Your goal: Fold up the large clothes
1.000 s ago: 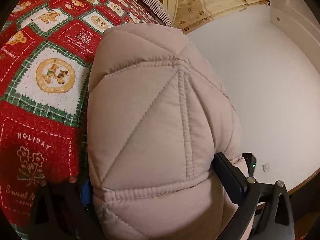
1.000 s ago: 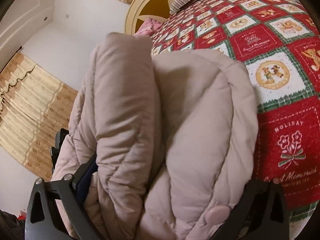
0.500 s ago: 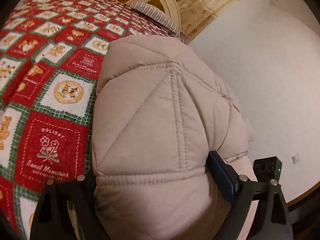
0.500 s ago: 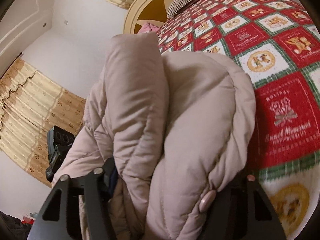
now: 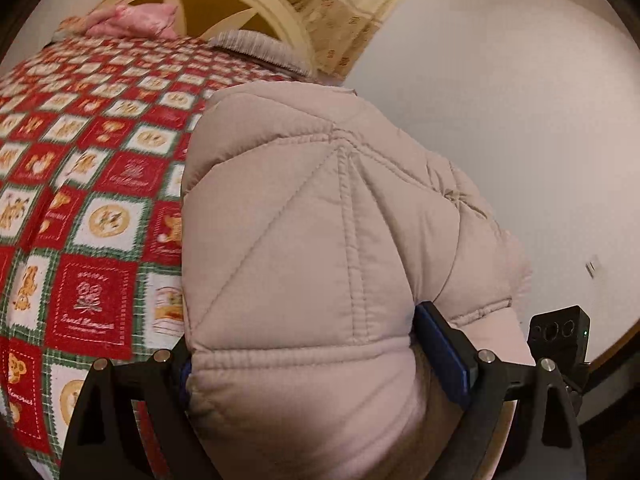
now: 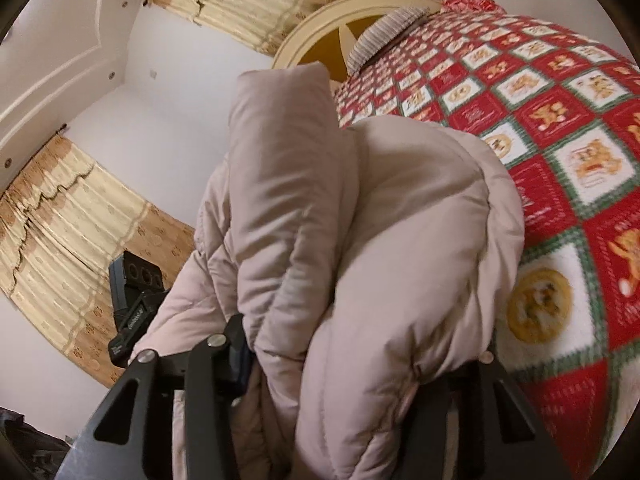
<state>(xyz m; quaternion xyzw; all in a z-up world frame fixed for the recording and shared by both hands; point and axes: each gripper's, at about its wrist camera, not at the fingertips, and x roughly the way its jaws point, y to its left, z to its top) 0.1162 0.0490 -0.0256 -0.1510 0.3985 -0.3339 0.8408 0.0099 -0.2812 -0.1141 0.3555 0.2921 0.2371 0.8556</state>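
Note:
A puffy beige quilted jacket (image 5: pixel 320 220) is bunched into a thick bundle and held up over the bed between both grippers. My left gripper (image 5: pixel 304 344) is clamped wide on its stitched end, the blue pads sunk into the padding. In the right wrist view the jacket (image 6: pixel 400 220) shows as two fat folds. My right gripper (image 6: pixel 360 344) has those folds between its jaws, which are closing and pressing into them. Each view shows the other gripper's body beside the bundle, the right one (image 5: pixel 560 332) and the left one (image 6: pixel 136 284).
The bed's red, green and white holiday quilt (image 5: pixel 92 200) lies below the bundle. At its head are a round cream headboard (image 5: pixel 224 4), a striped pillow (image 5: pixel 260 46) and a pink pillow (image 5: pixel 132 20). Yellow curtains (image 6: pixel 72 220) and a white wall (image 5: pixel 520 120) flank the bed.
Both grippers have lifted the jacket bundle up and back, so more of the bed and the headboard shows. The right gripper's jaws have narrowed on the folds.

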